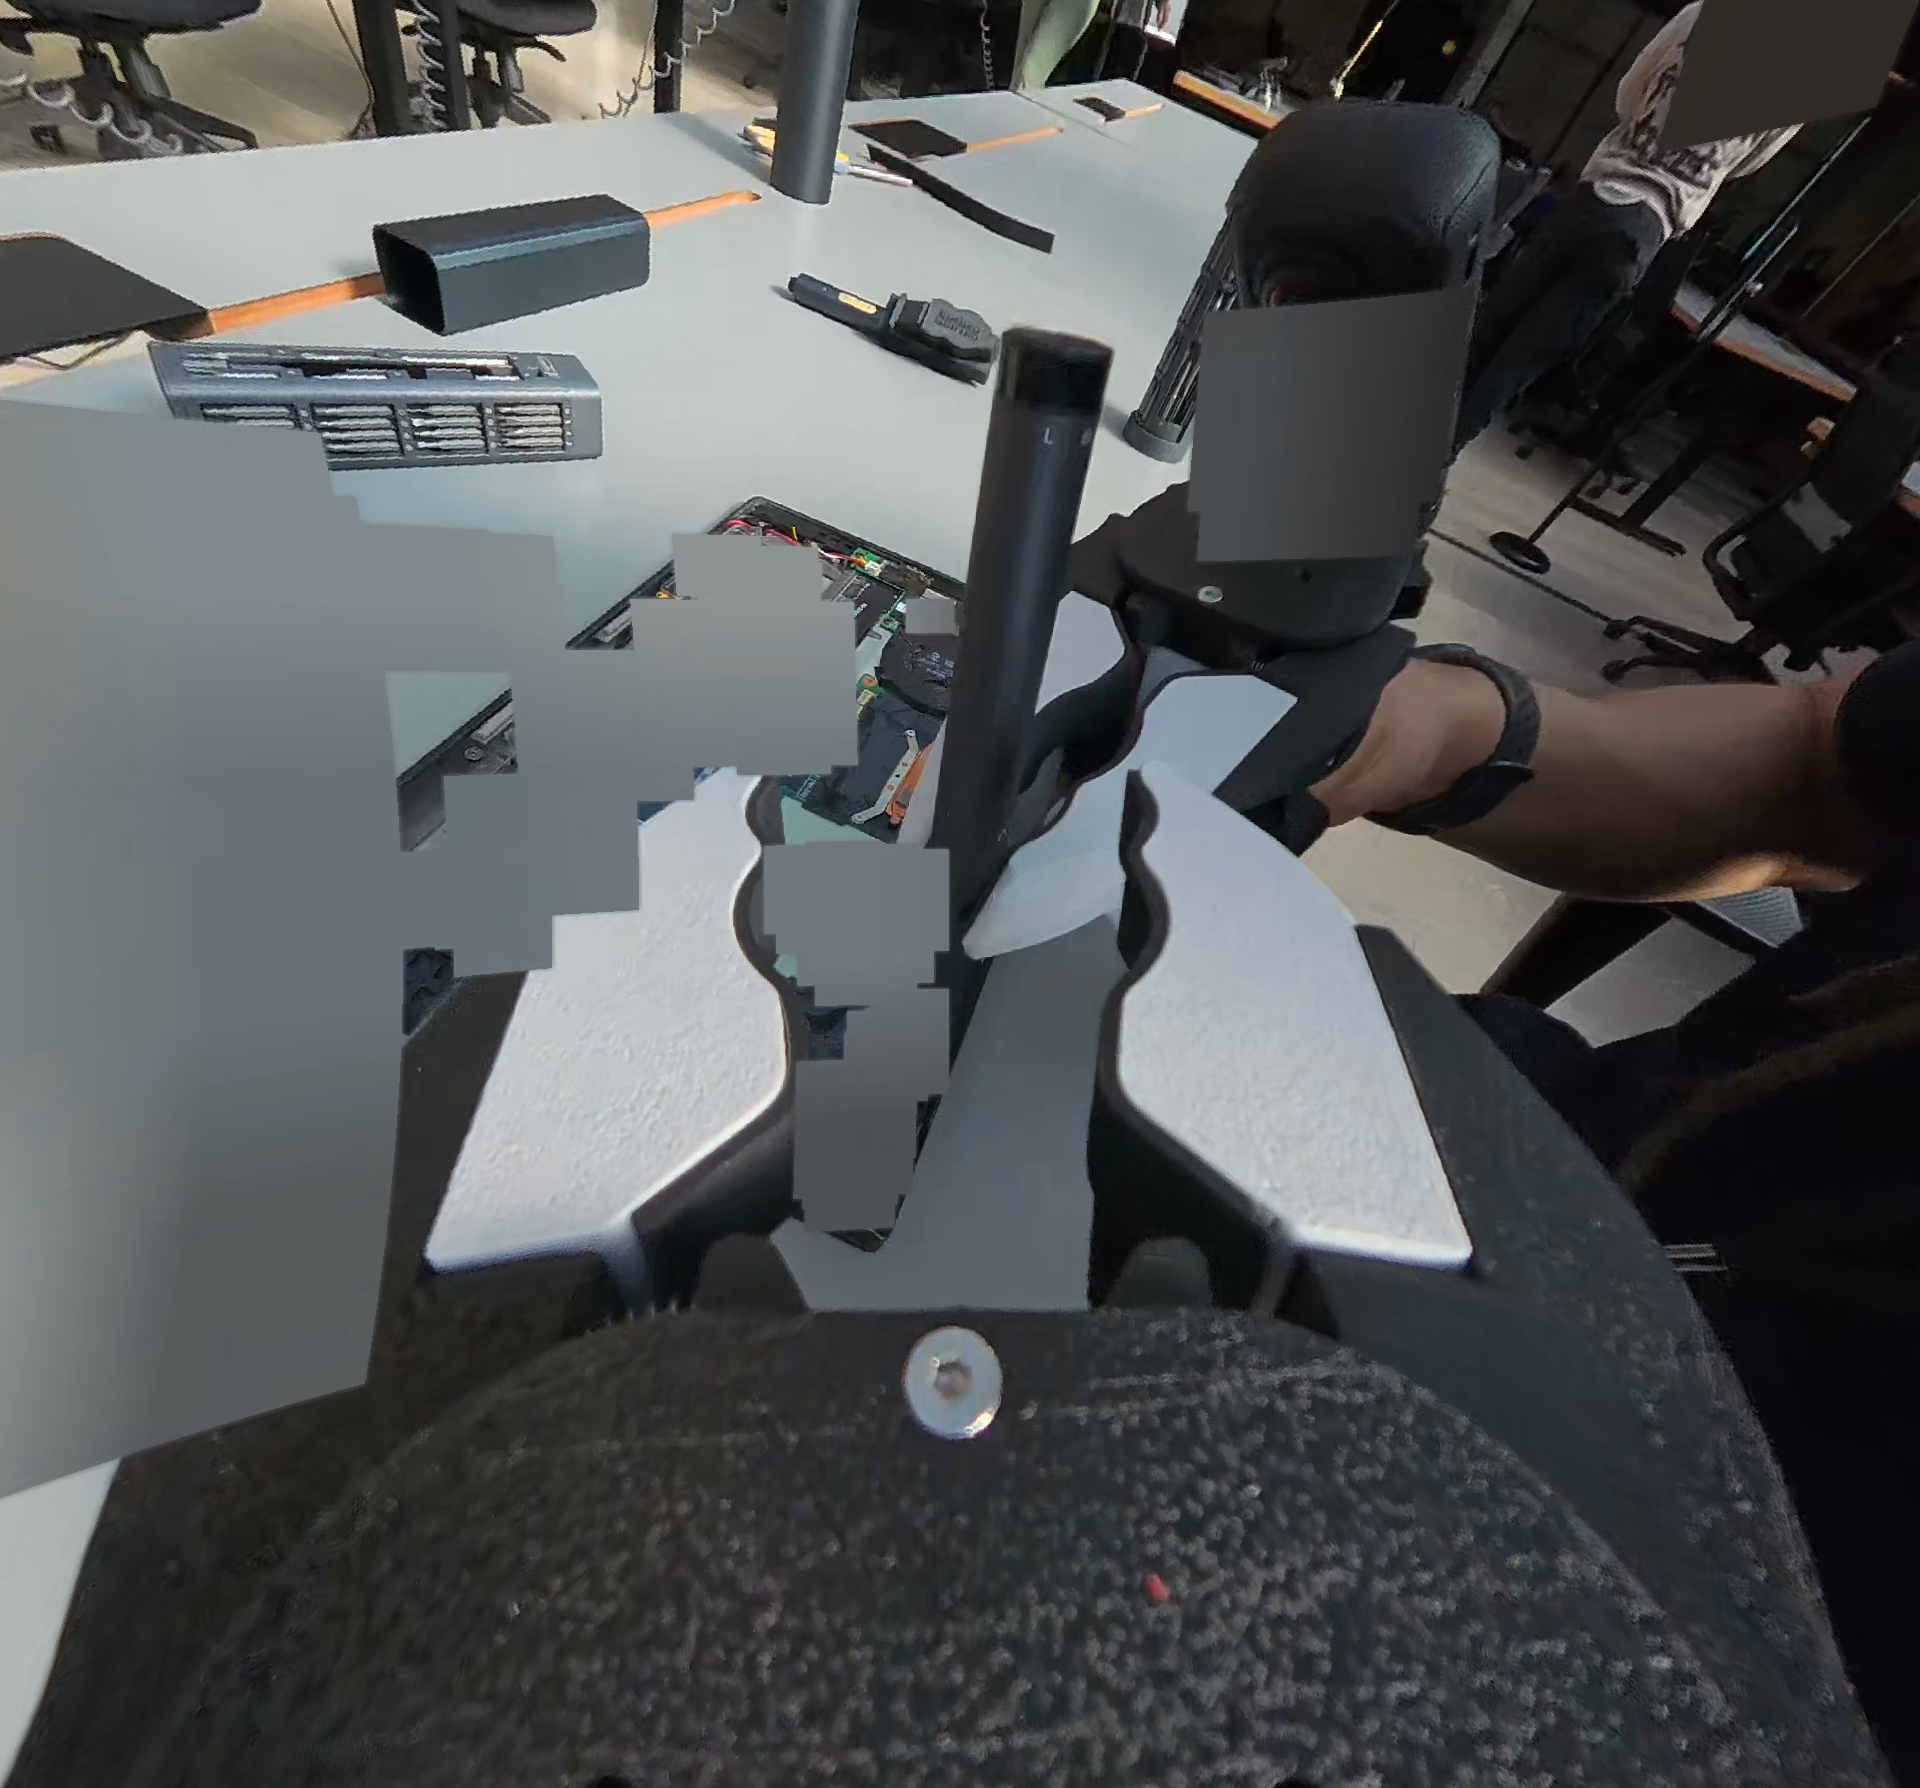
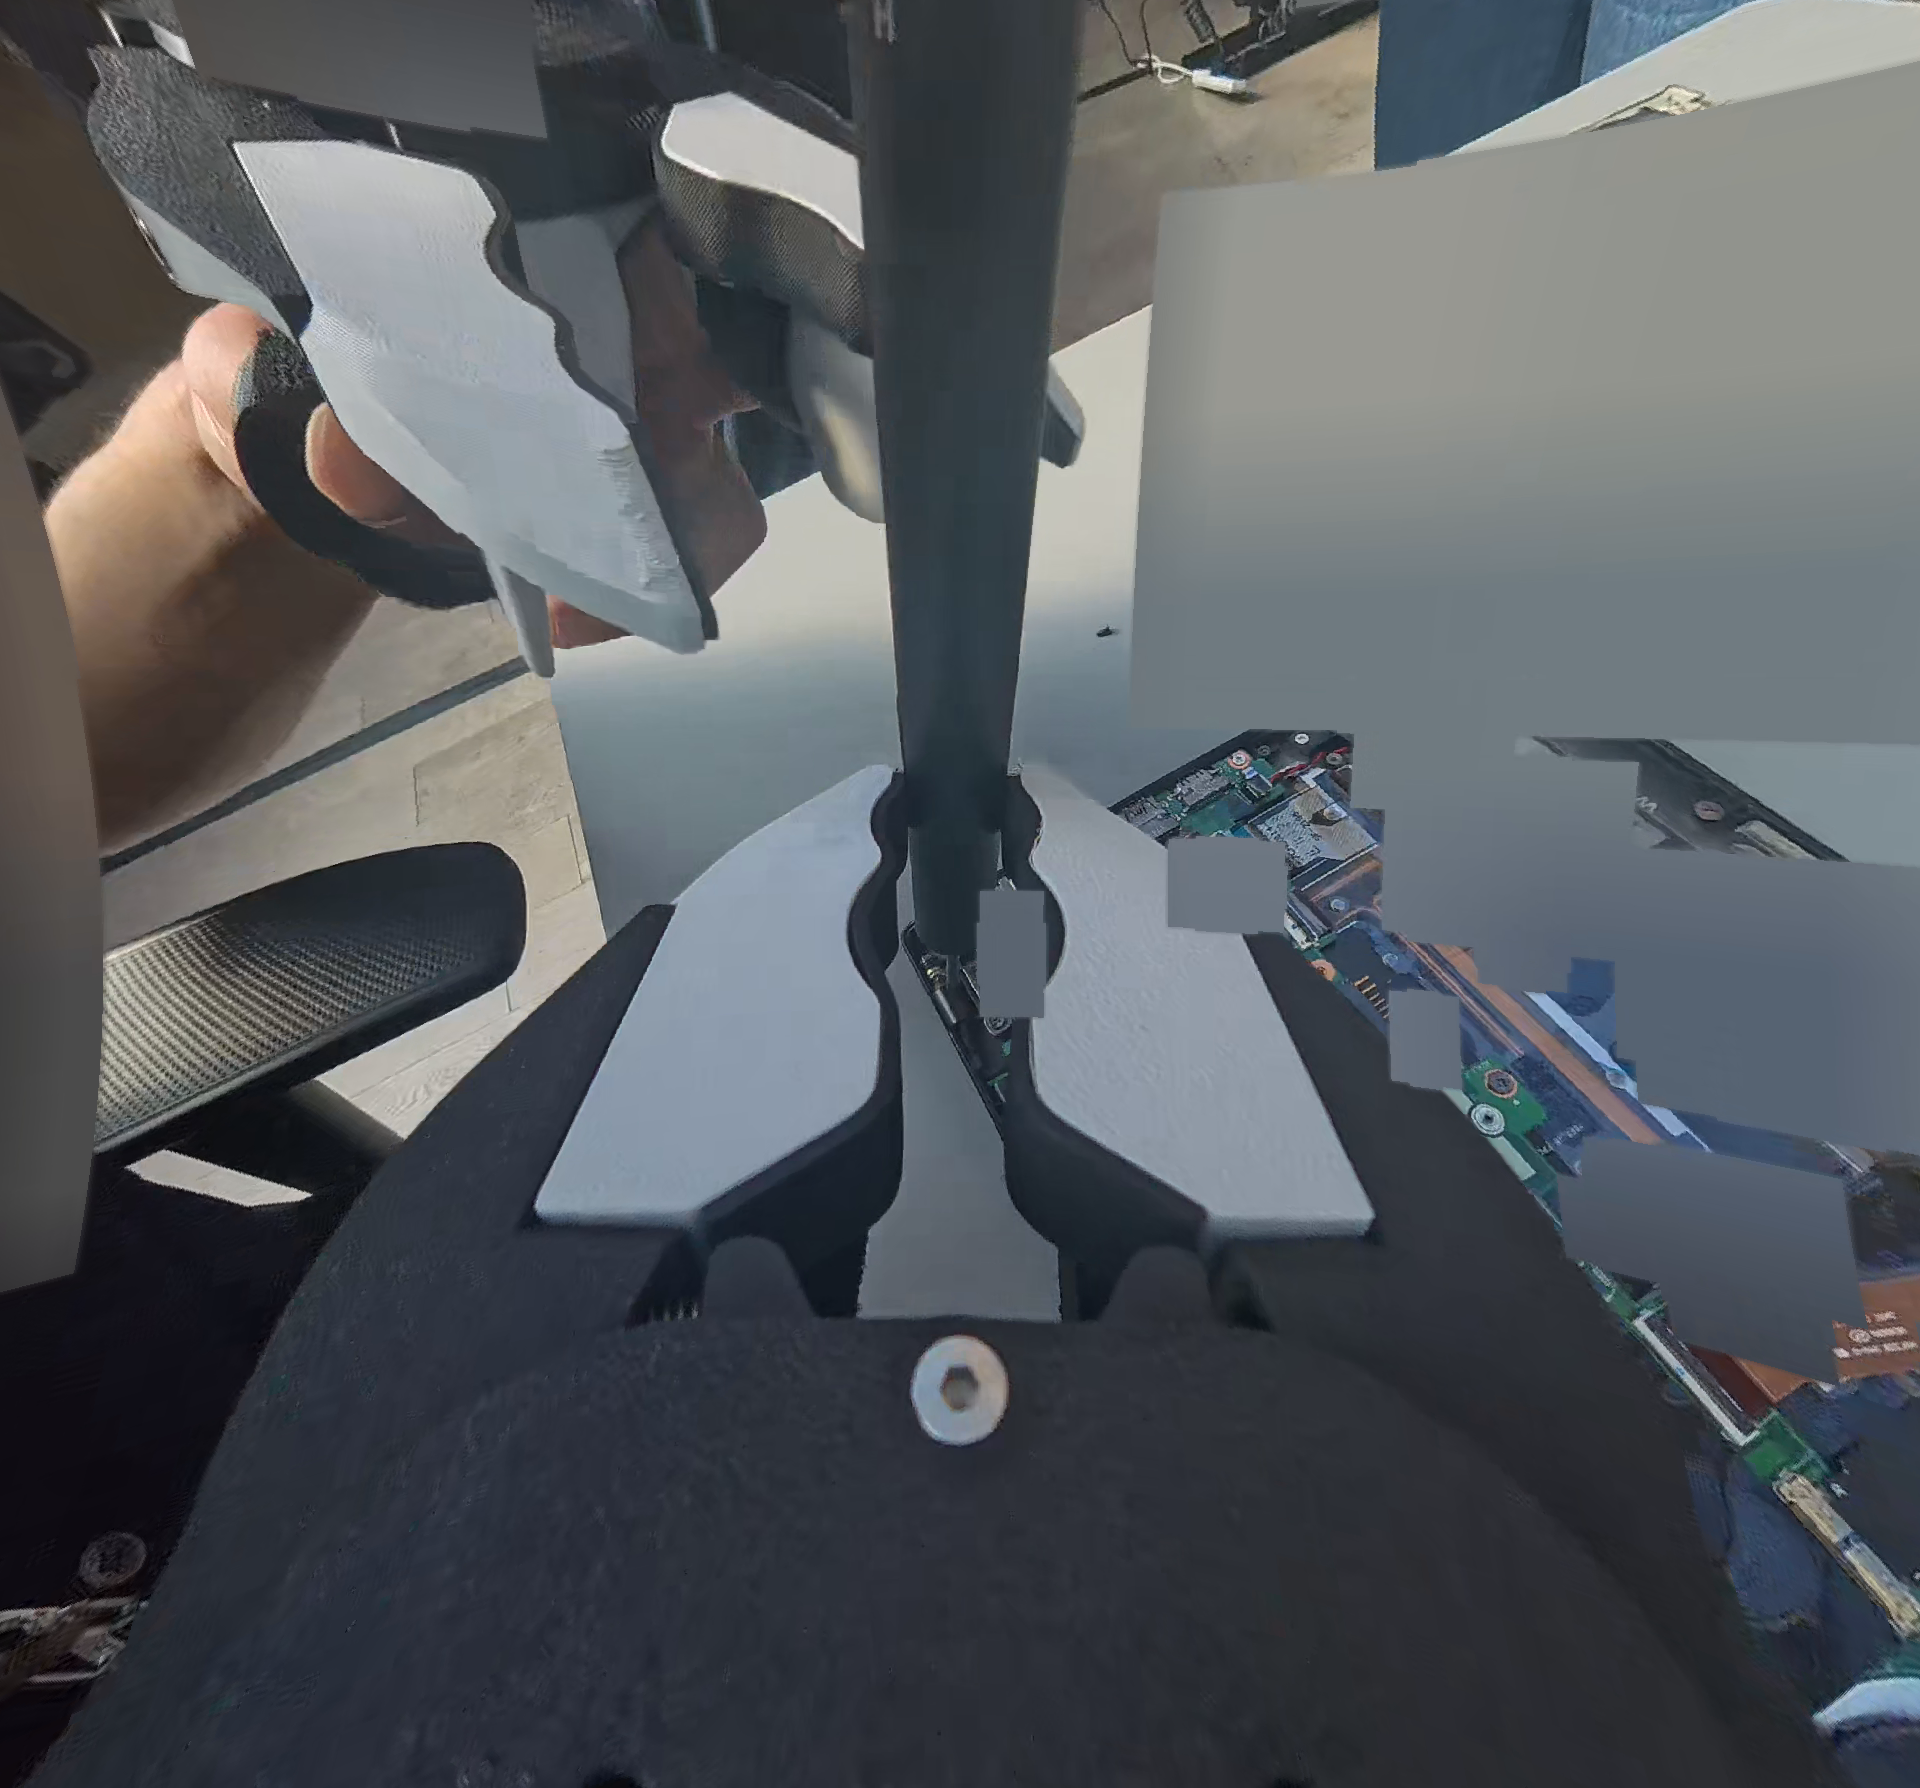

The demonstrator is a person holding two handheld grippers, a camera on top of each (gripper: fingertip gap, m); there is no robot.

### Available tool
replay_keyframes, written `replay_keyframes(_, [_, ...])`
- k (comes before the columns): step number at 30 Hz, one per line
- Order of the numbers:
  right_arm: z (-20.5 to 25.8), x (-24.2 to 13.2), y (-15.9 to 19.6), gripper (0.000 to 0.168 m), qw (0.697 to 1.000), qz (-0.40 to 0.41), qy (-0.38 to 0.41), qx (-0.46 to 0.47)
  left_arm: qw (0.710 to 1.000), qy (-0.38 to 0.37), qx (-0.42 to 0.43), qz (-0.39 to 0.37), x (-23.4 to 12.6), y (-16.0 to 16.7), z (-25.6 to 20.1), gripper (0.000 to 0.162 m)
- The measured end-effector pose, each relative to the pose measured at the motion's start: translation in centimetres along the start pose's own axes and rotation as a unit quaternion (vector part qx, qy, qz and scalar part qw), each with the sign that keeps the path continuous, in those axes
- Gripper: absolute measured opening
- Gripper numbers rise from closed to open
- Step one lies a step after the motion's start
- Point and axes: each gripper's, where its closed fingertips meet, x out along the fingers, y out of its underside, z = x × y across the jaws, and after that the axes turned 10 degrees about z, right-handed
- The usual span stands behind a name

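Behind both grippers a workshop room is showing, with dark desks and office chairs, and a pale grey tabletop (image 1: 727, 367) is carrying the things. On it, far ahead of the left gripper, a bit case (image 1: 374, 403) with rows of small bits is lying next to a dark rectangular sleeve (image 1: 514, 258), and a dark tube (image 1: 821, 45) is standing upright beyond them. An opened laptop (image 2: 1340, 917) with its circuit boards bare is lying flat just below and to the right of the right gripper.

The right gripper (image 2: 956, 803) is closing its fingertips on the lower end of a dark cylindrical screwdriver (image 2: 961, 388). The driver is standing almost upright, with its tip down at the laptop's edge between the fingers; I judge this posture is for keeping the bit straight on a screw, though the screw itself is too small to tell. A tiny dark speck (image 2: 1104, 633), maybe a loose screw, is lying on the tabletop ahead and to the right.

The left gripper (image 1: 1039, 803) is standing open, with a clear gap between its fingers. It is hovering near the driver's shaft (image 1: 1023, 595), and I cannot tell if one finger is touching it. It seems placed there to steady the tool.
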Motion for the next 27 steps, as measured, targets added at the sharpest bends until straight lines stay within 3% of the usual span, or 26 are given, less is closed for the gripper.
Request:
replay_keyframes(3, [0.5, 0.6, -0.2, 0.017, 0.999, 0.033, -0.006, -0.030, 0.996, -0.042, 0.066, 0.046, 1.0, -0.5, -0.1, 0.058])
replay_keyframes(6, [0.7, 0.7, -0.4, 0.017, 0.998, 0.045, -0.013, -0.045, 0.994, -0.047, 0.084, 0.048, 1.7, -1.2, -0.3, 0.018])
replay_keyframes(16, [-0.9, 0.0, -0.8, 0.018, 0.999, 0.020, -0.030, -0.010, 0.999, -0.020, 0.042, 0.003, 2.3, -2.3, 0.8, 0.018])
replay_keyframes(21, [-2.0, -1.8, 0.2, 0.039, 0.999, 0.018, -0.026, 0.011, 0.999, -0.040, 0.033, -0.005, 2.1, -3.0, 2.3, 0.017])
replay_keyframes(24, [-2.6, -2.6, 2.1, 0.044, 0.999, 0.034, 0.023, -0.034, 0.999, -0.022, 0.014, -0.024, 1.5, -4.3, 2.6, 0.017])
replay_keyframes(27, [-1.5, -2.1, 3.1, 0.048, 0.997, 0.040, 0.018, -0.063, 0.999, 0.005, 0.009, -0.039, 0.9, -6.2, 2.1, 0.018])
